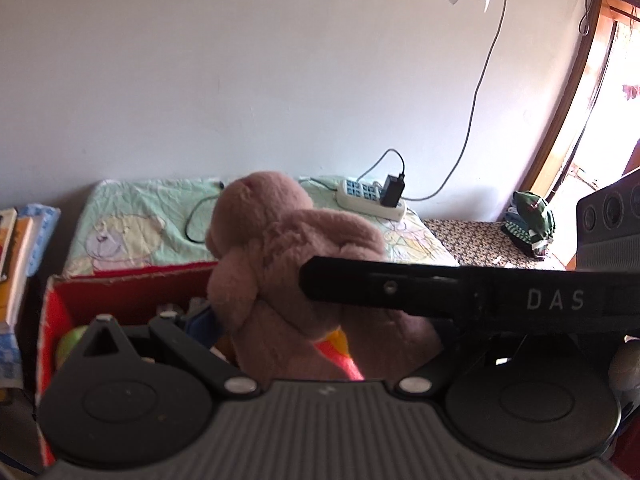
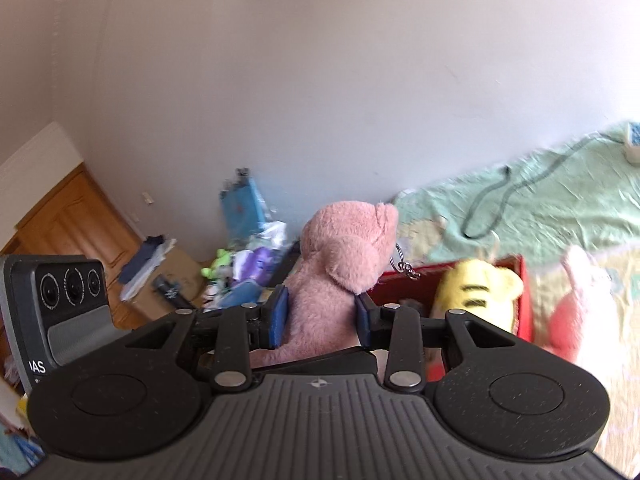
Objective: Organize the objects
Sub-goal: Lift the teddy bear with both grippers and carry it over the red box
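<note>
Right tool (image 2: 320,312) level, its blue-padded fingers (image 2: 280,314) closed against both flanks of a pink plush toy (image 2: 340,264). Left tool (image 1: 256,320) just beside it; its jaw state cannot be told, one finger crossed by the right tool's black bar (image 1: 440,292)

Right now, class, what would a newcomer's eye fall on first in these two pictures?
A pink plush toy fills the centre, clamped between the right gripper's blue pads. Behind it a red box sits on the bed, holding a yellow striped plush. A white power strip lies by the wall.
</note>
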The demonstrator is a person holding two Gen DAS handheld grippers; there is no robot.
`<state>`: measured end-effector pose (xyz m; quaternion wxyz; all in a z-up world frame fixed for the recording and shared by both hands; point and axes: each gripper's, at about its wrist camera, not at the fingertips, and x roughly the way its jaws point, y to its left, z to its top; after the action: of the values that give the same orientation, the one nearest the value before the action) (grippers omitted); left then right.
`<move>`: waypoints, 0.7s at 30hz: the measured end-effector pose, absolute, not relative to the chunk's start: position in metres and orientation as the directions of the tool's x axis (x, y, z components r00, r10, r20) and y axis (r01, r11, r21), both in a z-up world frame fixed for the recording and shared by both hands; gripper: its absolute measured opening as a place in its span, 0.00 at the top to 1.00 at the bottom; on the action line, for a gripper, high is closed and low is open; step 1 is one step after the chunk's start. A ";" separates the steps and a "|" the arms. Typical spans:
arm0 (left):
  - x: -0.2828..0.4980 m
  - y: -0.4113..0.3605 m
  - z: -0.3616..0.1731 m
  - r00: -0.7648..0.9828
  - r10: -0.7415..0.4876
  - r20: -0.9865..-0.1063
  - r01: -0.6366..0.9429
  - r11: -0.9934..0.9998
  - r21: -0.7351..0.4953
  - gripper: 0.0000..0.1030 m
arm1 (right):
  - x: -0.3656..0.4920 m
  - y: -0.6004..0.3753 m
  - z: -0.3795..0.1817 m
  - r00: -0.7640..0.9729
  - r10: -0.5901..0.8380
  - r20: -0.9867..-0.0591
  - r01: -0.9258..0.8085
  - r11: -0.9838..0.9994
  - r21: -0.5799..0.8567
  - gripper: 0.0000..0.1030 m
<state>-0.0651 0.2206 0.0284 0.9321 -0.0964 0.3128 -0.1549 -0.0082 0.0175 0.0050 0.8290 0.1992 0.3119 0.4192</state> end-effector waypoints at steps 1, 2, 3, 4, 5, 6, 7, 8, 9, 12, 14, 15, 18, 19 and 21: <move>-0.061 0.222 0.022 0.747 -0.358 -0.561 0.229 0.930 -0.288 0.05 | -0.007 0.014 0.001 0.459 0.811 -0.363 -0.553 0.580 0.598 0.64; -0.057 0.225 0.016 0.736 -0.367 -0.569 0.230 0.926 -0.301 0.06 | -0.006 0.015 -0.005 0.462 0.802 -0.378 -0.537 0.592 0.601 0.64; -0.053 0.226 0.009 0.723 -0.377 -0.579 0.230 0.922 -0.313 0.06 | -0.005 0.016 -0.009 0.464 0.794 -0.393 -0.521 0.604 0.604 0.64; -0.050 0.227 0.003 0.711 -0.386 -0.588 0.231 0.918 -0.323 0.06 | -0.004 0.018 -0.013 0.467 0.785 -0.408 -0.508 0.615 0.603 0.64; -0.047 0.229 -0.003 0.700 -0.394 -0.595 0.233 0.914 -0.332 0.05 | -0.005 0.022 -0.017 0.471 0.775 -0.422 -0.498 0.628 0.598 0.64; -0.045 0.229 -0.009 0.691 -0.401 -0.602 0.235 0.911 -0.338 0.05 | -0.005 0.024 -0.021 0.477 0.764 -0.434 -0.491 0.641 0.589 0.64; -0.044 0.231 -0.014 0.682 -0.407 -0.607 0.237 0.909 -0.343 0.05 | -0.006 0.025 -0.024 0.484 0.752 -0.447 -0.487 0.656 0.577 0.64; -0.042 0.232 -0.019 0.672 -0.414 -0.614 0.239 0.906 -0.349 0.06 | -0.008 0.028 -0.025 0.494 0.738 -0.460 -0.484 0.672 0.560 0.64; -0.040 0.233 -0.025 0.663 -0.416 -0.622 0.238 0.905 -0.352 0.06 | -0.009 0.031 -0.027 0.503 0.723 -0.473 -0.481 0.689 0.542 0.64; -0.032 0.239 -0.039 0.637 -0.424 -0.644 0.225 0.901 -0.370 0.06 | -0.009 0.043 -0.034 0.525 0.673 -0.520 -0.466 0.739 0.486 0.65; -0.029 0.245 -0.045 0.630 -0.419 -0.654 0.215 0.903 -0.371 0.06 | -0.006 0.050 -0.039 0.522 0.663 -0.536 -0.454 0.748 0.484 0.65; -0.028 0.248 -0.047 0.630 -0.416 -0.656 0.213 0.905 -0.369 0.06 | -0.005 0.052 -0.042 0.521 0.661 -0.541 -0.449 0.751 0.485 0.65; -0.027 0.256 -0.049 0.630 -0.409 -0.660 0.217 0.909 -0.356 0.06 | -0.003 0.059 -0.048 0.524 0.646 -0.555 -0.442 0.764 0.470 0.65; -0.027 0.258 -0.050 0.628 -0.408 -0.662 0.219 0.910 -0.354 0.07 | -0.002 0.063 -0.049 0.529 0.634 -0.565 -0.441 0.774 0.455 0.65; -0.026 0.262 -0.052 0.619 -0.414 -0.667 0.221 0.907 -0.358 0.07 | 0.001 0.066 -0.053 0.533 0.614 -0.582 -0.435 0.789 0.434 0.65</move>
<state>-0.0260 0.2621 -0.0525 0.8915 -0.1213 0.3984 -0.1782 0.0006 0.0664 -0.0530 0.8675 0.1190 0.3769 0.3022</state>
